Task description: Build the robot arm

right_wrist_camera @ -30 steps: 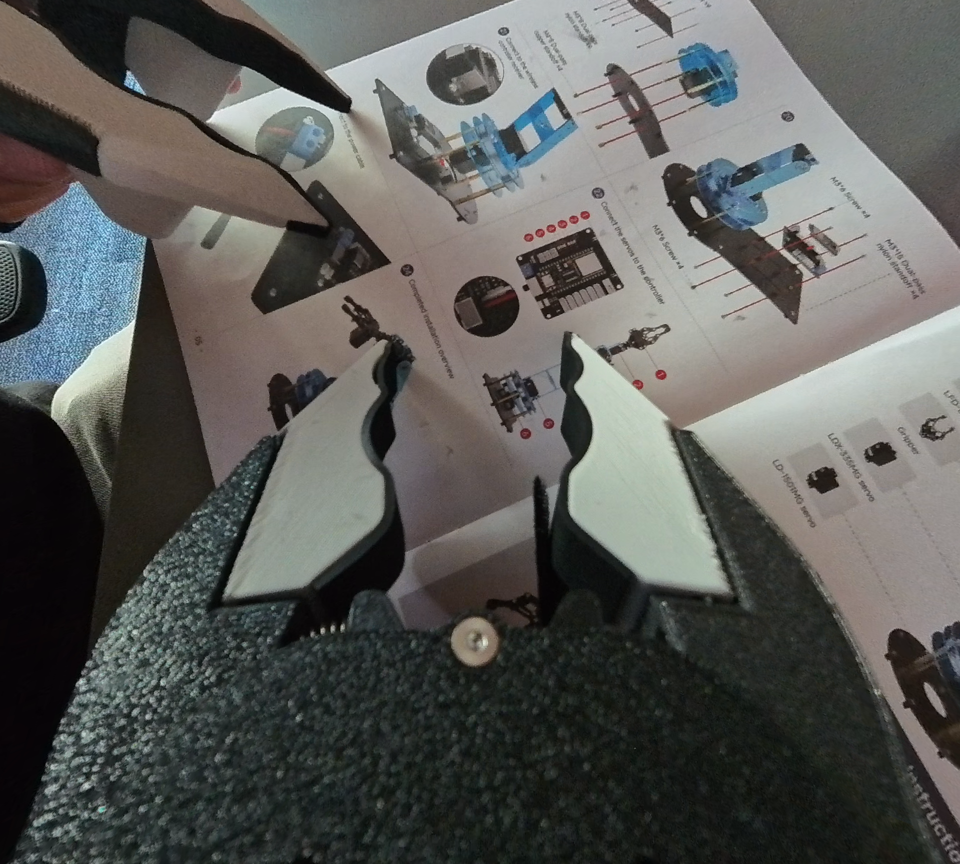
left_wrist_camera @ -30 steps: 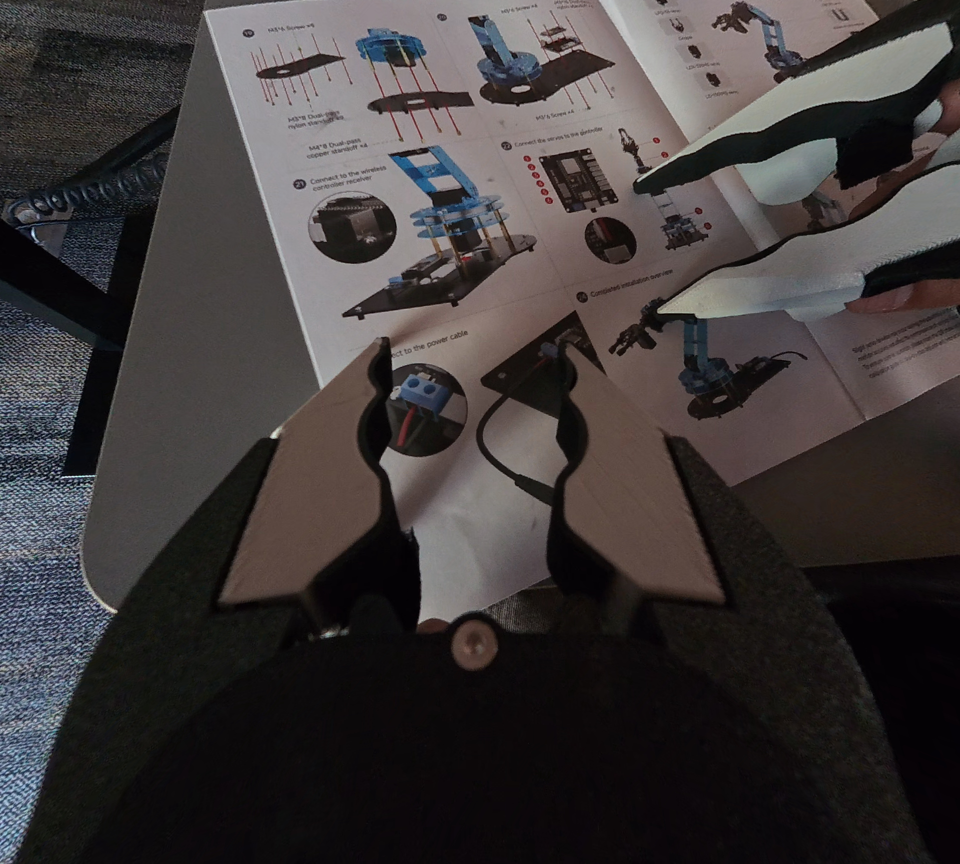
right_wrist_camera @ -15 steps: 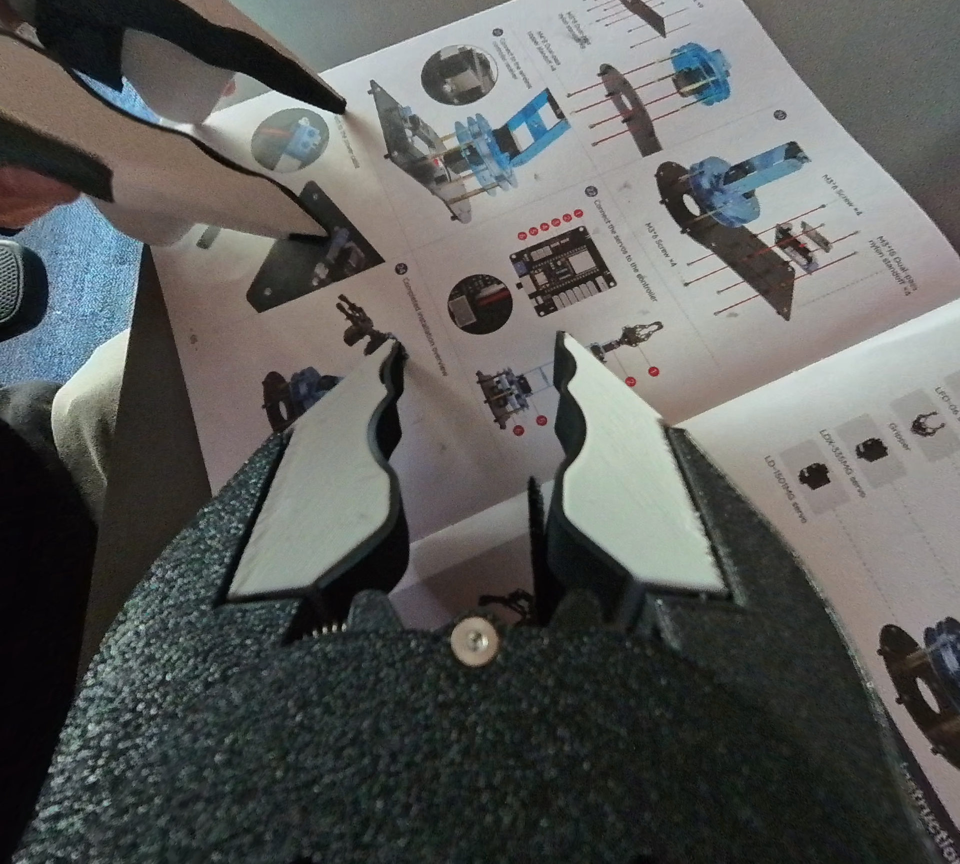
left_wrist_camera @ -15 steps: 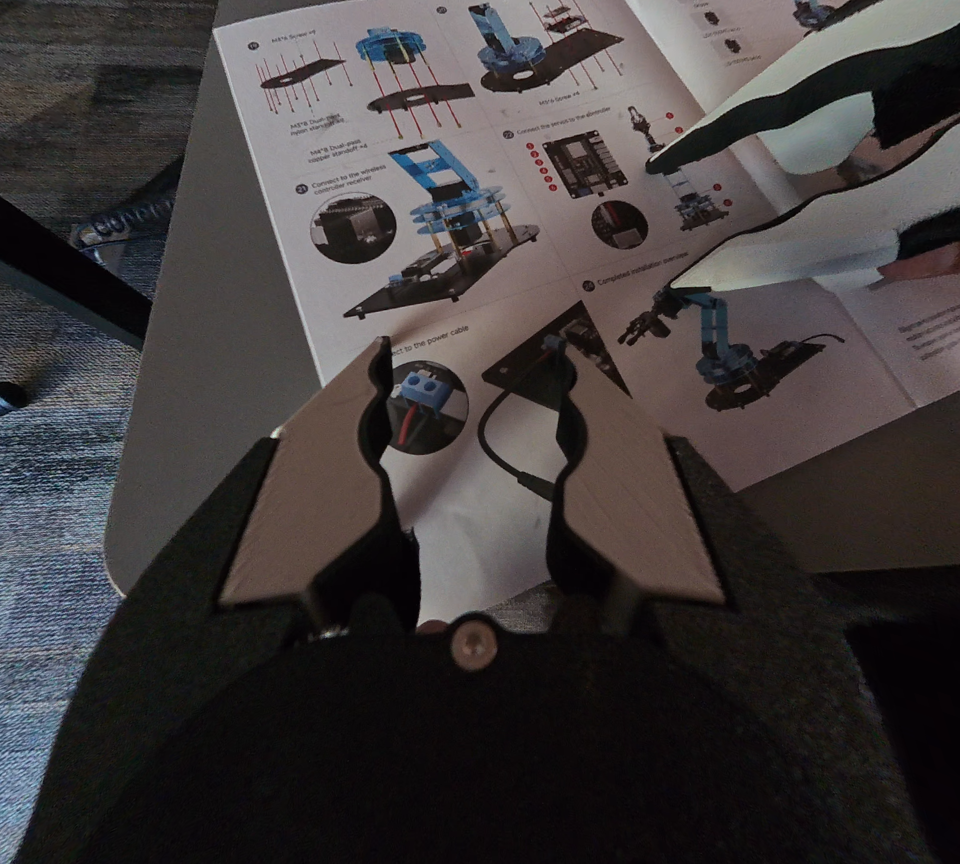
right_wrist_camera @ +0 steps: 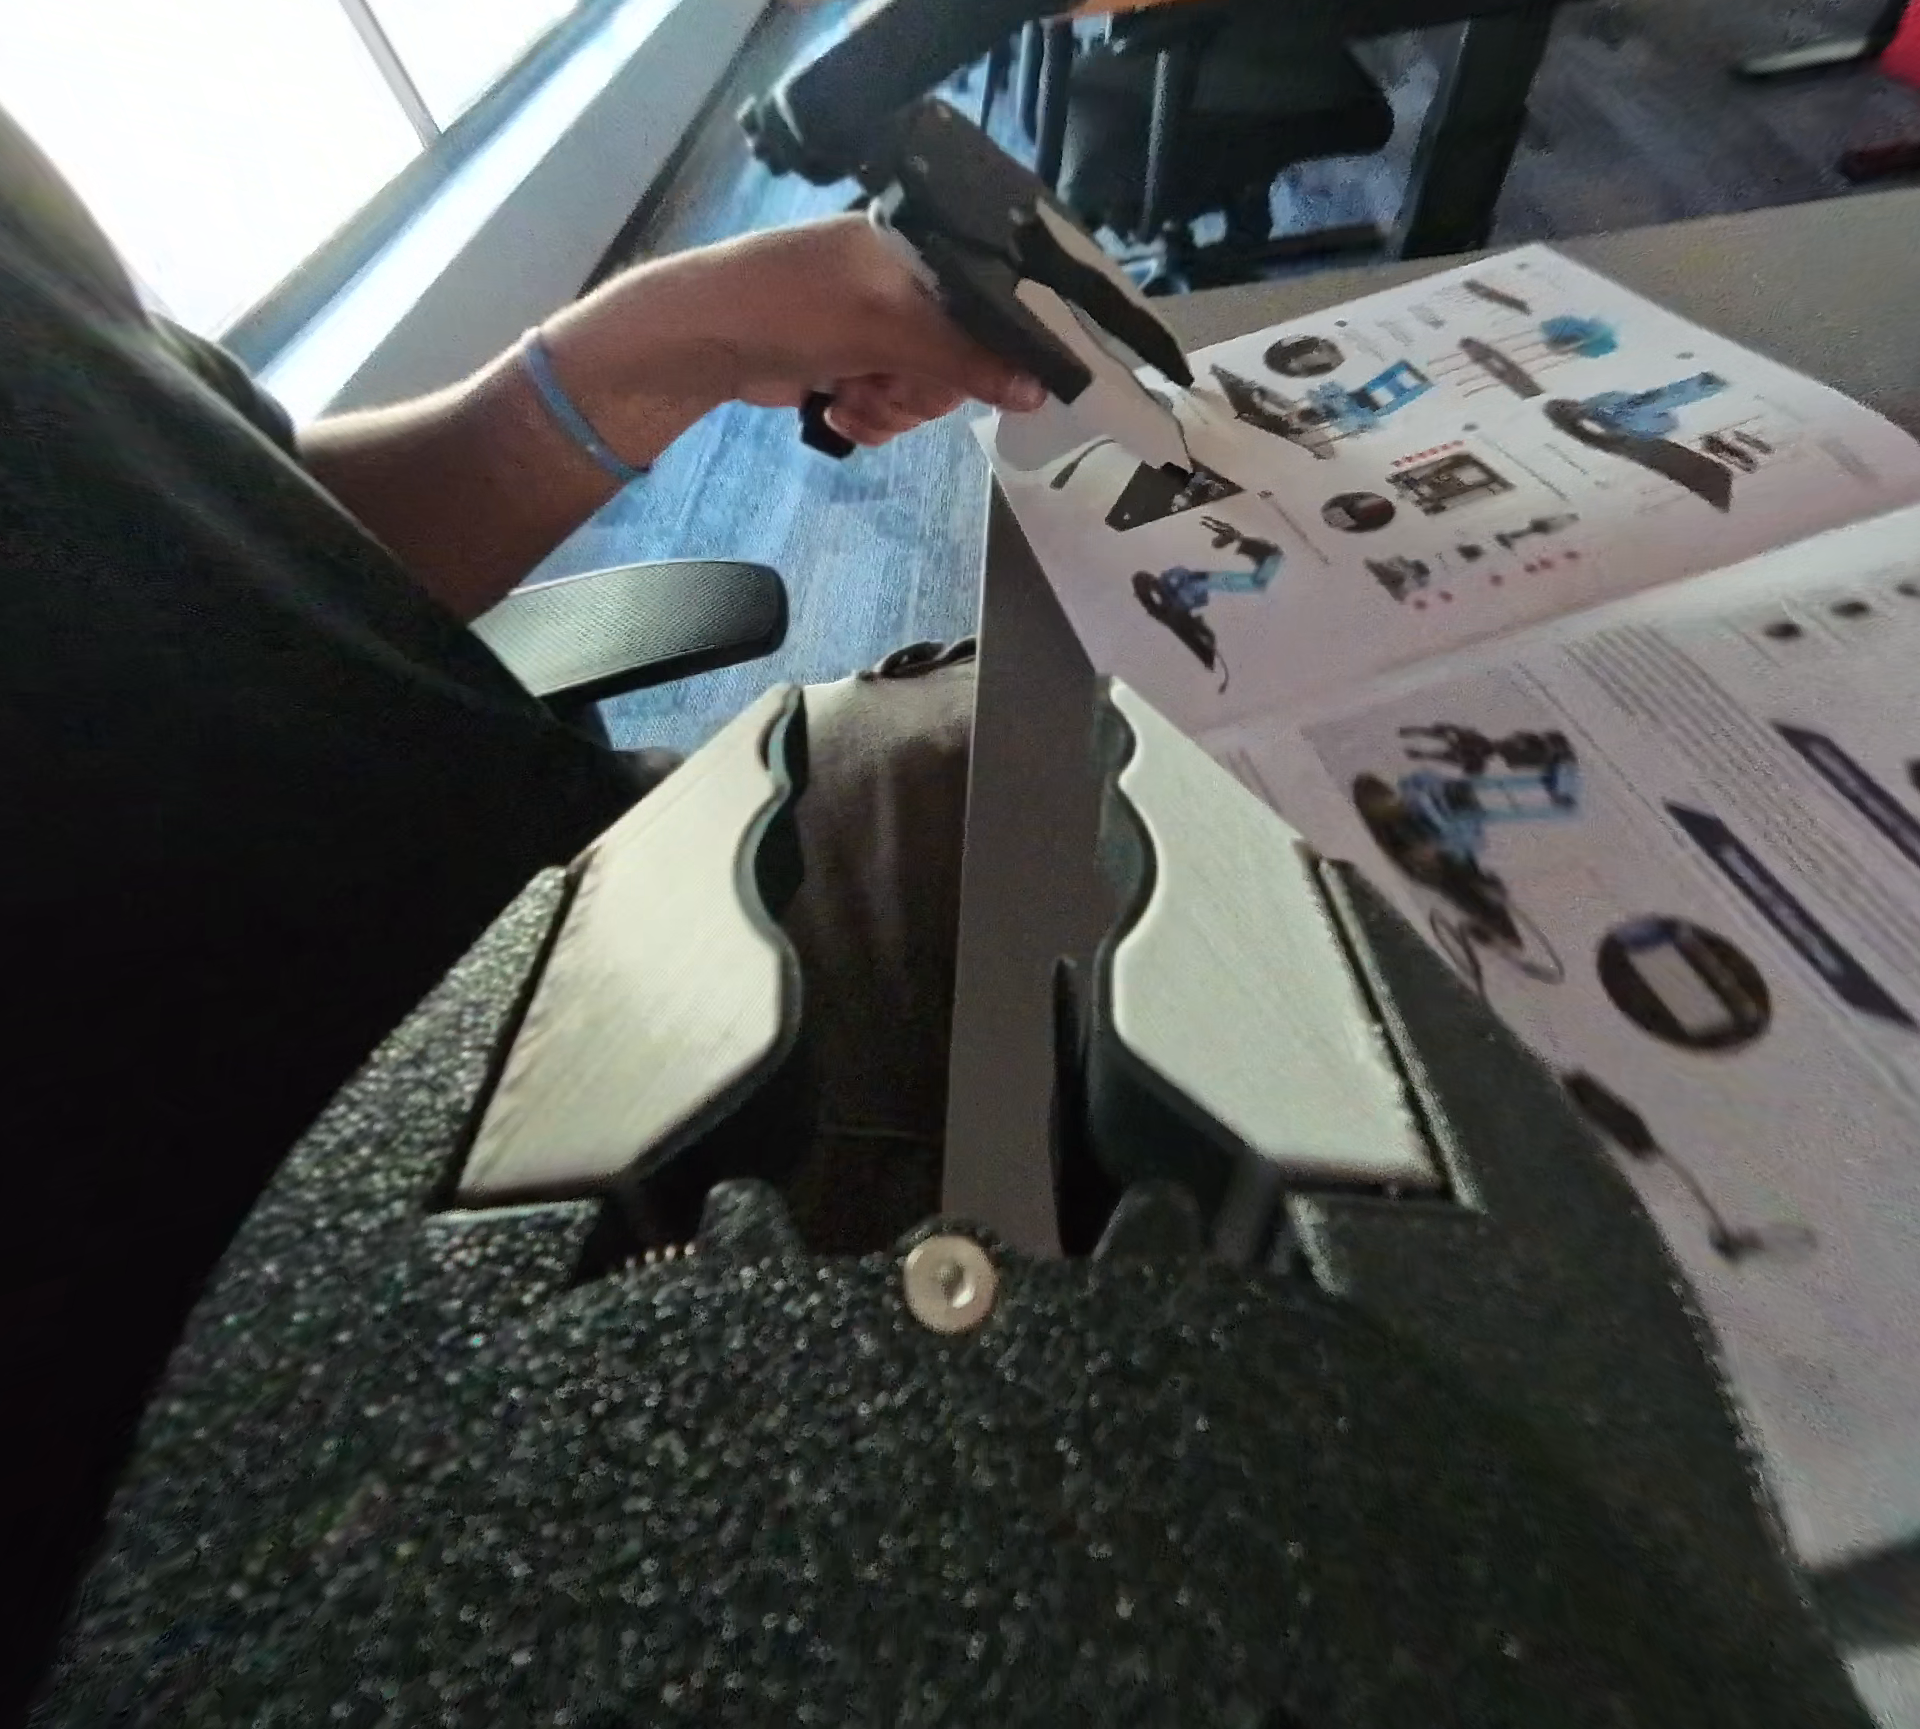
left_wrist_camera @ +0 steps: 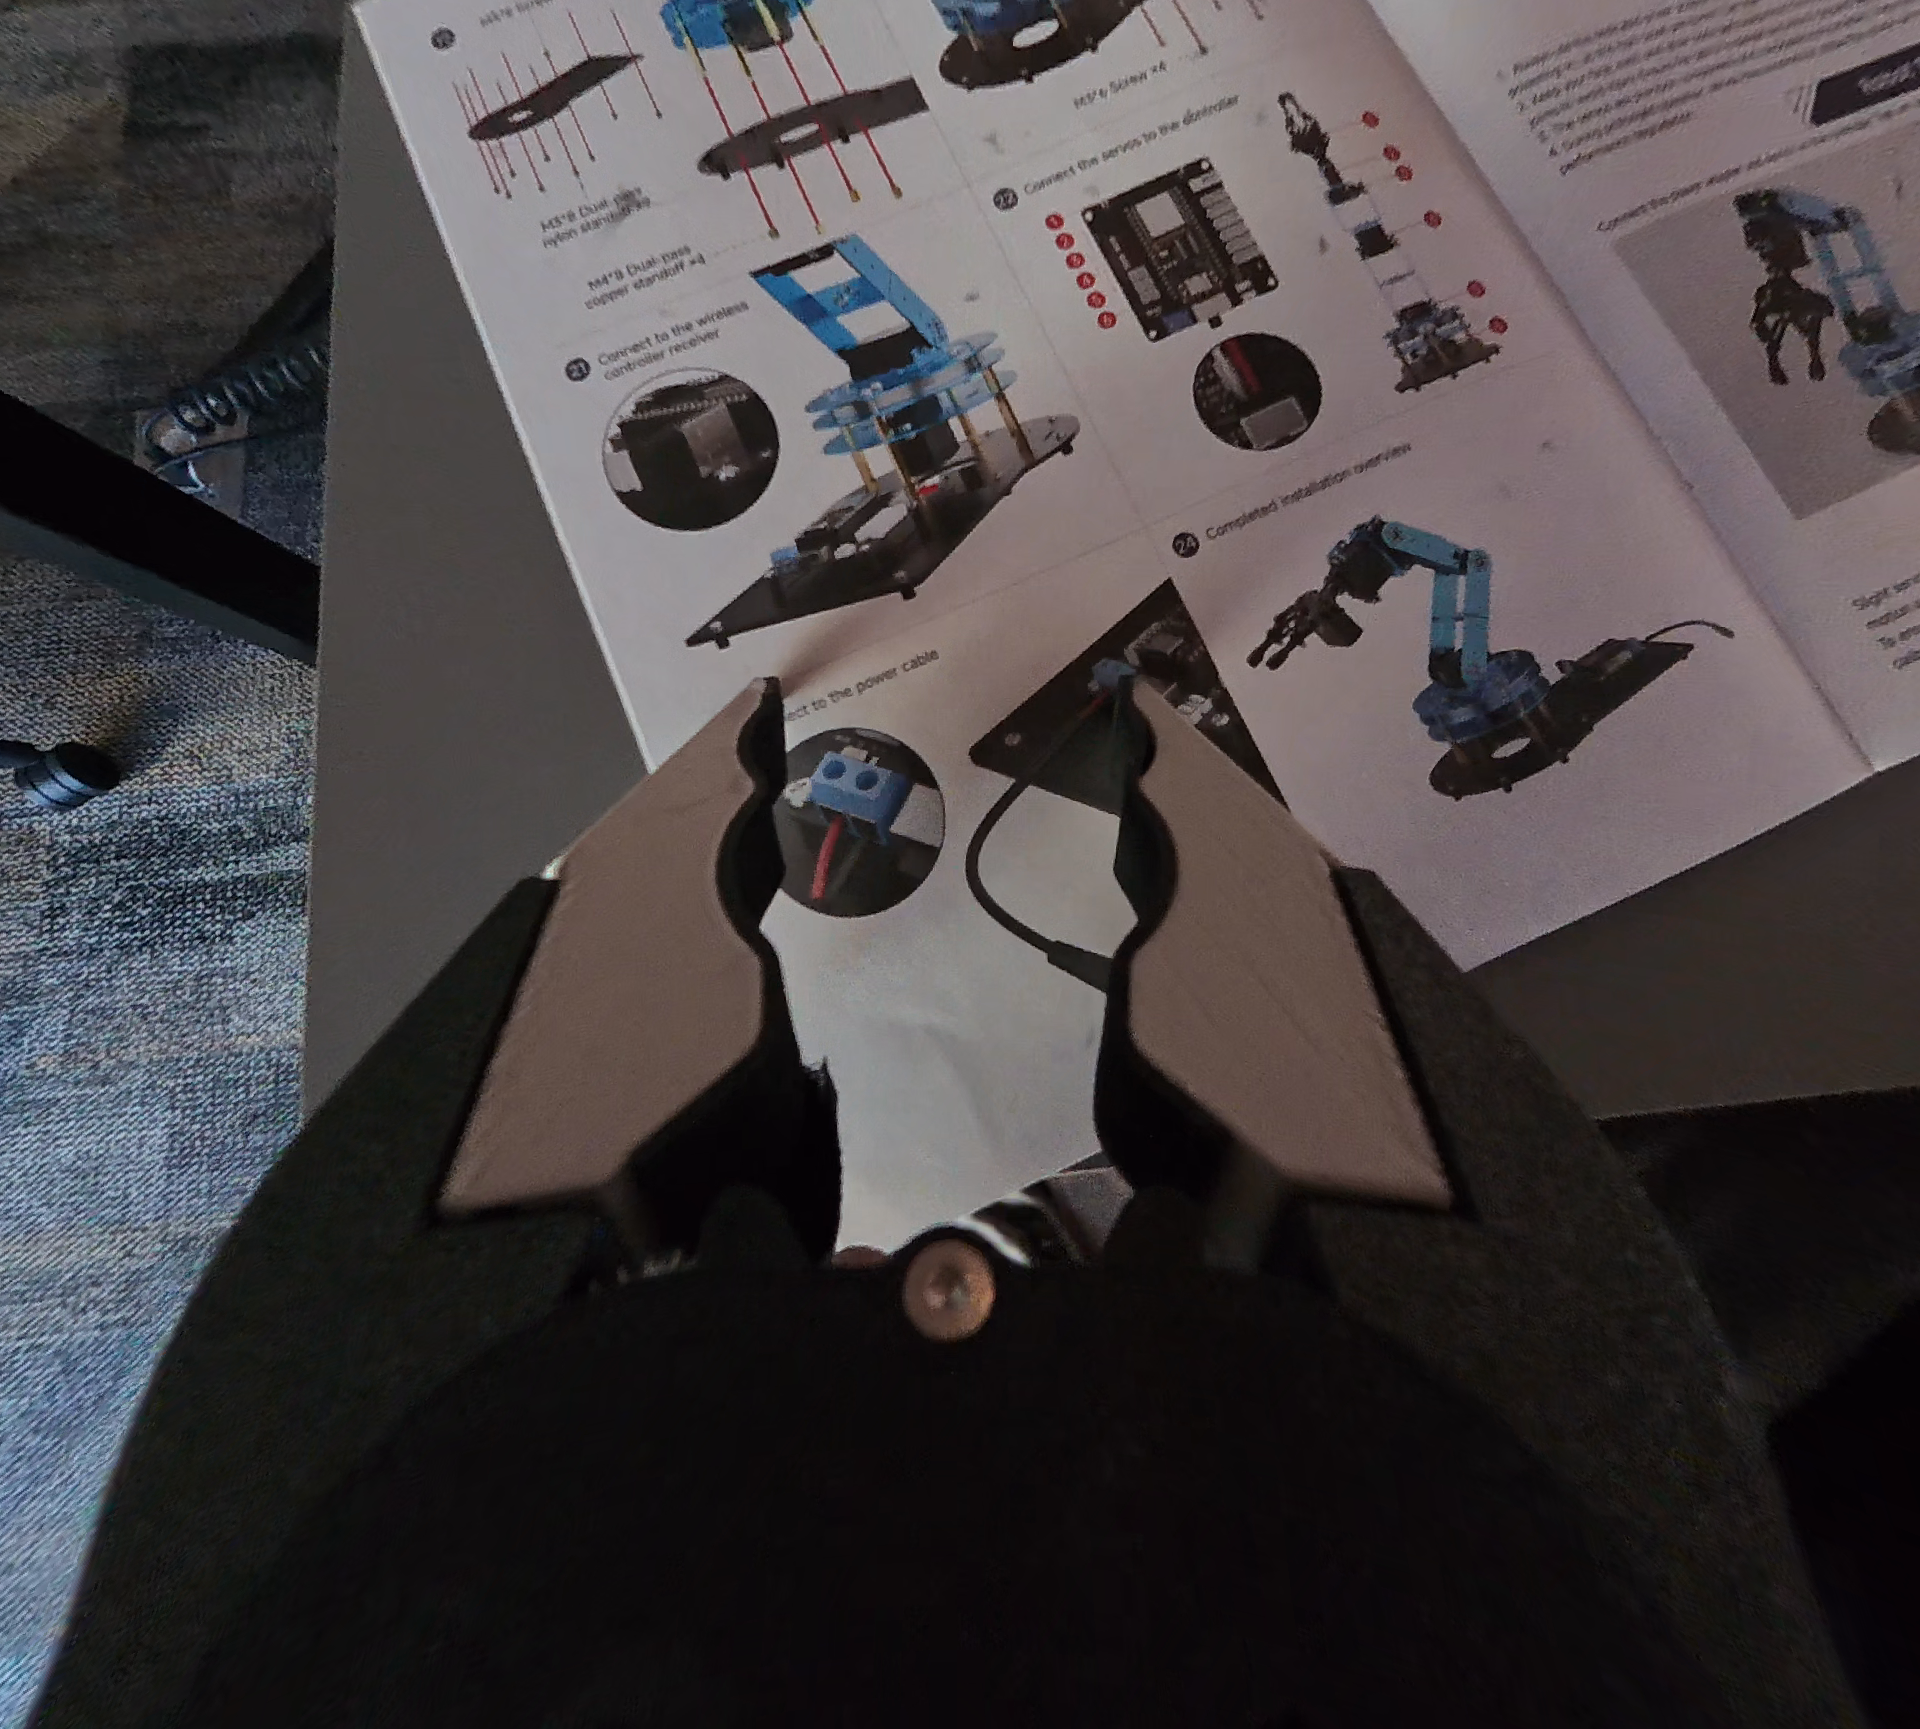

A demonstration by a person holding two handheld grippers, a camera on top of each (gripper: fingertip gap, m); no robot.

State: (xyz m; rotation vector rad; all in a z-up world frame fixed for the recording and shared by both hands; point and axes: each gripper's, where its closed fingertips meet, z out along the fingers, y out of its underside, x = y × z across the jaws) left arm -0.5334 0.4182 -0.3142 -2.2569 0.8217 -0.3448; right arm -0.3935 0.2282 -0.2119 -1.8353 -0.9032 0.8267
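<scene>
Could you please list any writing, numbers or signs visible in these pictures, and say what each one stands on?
I do not quote the wording; this is where print stands.
Open booklet on the grey table, left page: short captions and numbered round markers beside assembly diagrams.
Same booklet, right page: dark heading bars and lines of small print, blurred.
Left tool and right tool: no writing visible.

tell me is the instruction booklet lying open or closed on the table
Open. The instruction booklet lies spread flat on the grey table, two facing pages showing on either side of its centre fold, under the open left gripper.
</scene>
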